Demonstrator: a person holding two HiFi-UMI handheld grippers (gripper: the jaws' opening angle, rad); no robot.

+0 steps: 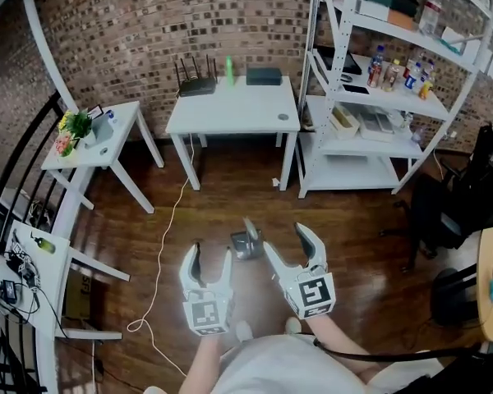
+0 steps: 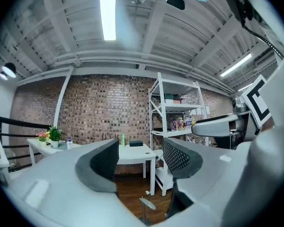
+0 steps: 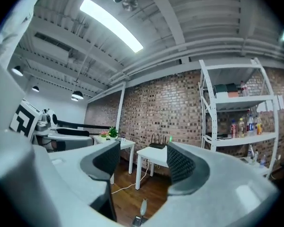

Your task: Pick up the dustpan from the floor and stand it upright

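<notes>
A small grey dustpan (image 1: 246, 245) stands upright on the wooden floor, its handle pointing up, just beyond both grippers. My left gripper (image 1: 211, 254) is held up level to its near left; its jaws stand apart with nothing between them. To the dustpan's near right, my right gripper (image 1: 283, 240) is open wider and also empty. In the left gripper view the dustpan handle (image 2: 147, 204) shows low between the jaws of the left gripper (image 2: 141, 157), well beyond them. The right gripper view has the dustpan (image 3: 141, 211) at its bottom edge, below the right gripper (image 3: 142, 162).
A white table (image 1: 230, 109) with a router and a green bottle stands against the brick wall. A white shelf rack (image 1: 370, 130) with bottles is at the right, a side table (image 1: 99, 142) with flowers at the left. A white cable (image 1: 168, 245) runs over the floor. A black chair (image 1: 452, 212) stands far right.
</notes>
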